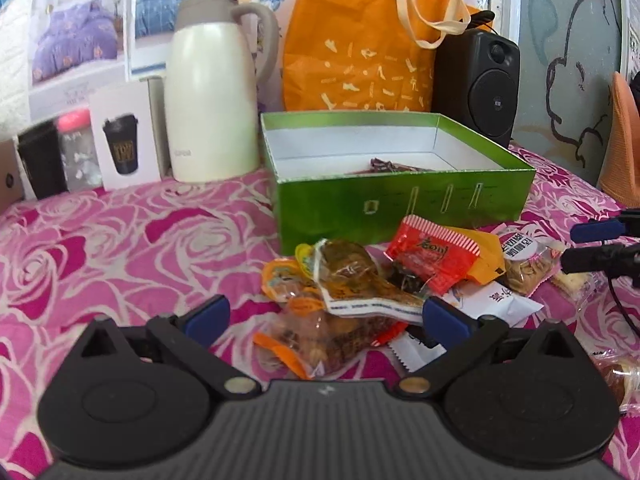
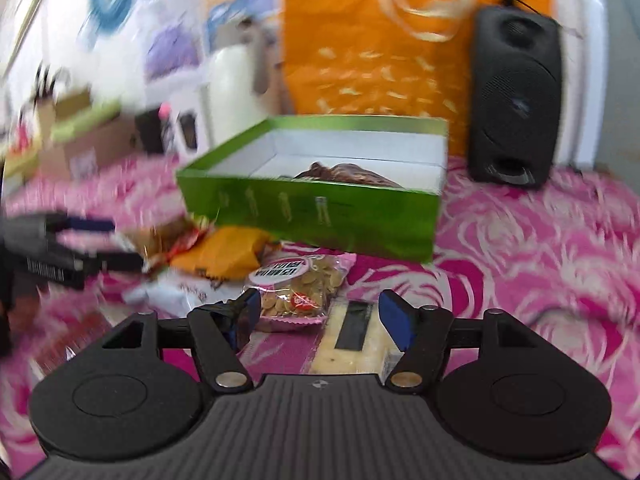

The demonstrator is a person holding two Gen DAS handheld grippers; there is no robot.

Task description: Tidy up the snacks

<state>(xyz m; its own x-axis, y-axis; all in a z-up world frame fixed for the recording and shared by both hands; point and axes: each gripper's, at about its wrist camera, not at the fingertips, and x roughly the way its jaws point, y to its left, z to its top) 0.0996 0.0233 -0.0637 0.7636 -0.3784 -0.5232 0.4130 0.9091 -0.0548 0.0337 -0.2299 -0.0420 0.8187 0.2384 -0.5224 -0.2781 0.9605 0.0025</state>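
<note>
Both grippers spread, poised over the loose snack pile in front of the open green cardboard box (image 1: 400, 204).

Left gripper (image 1: 326, 316), jaws wide, hovers over a clear-wrapped brown snack packet (image 1: 352, 280) just in front of the box. Right gripper (image 2: 320, 316), jaws apart, holds nothing and frames a pink-edged packet of seeds (image 2: 300, 288) near the box's front wall. Judged step: picking. Next: close on one packet, lift over the wall, and drop it in the box, which already holds one dark item.

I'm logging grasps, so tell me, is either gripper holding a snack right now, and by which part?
Nothing is held. The left gripper is open above the snack pile, and the right gripper is open over the seed packet.
</note>
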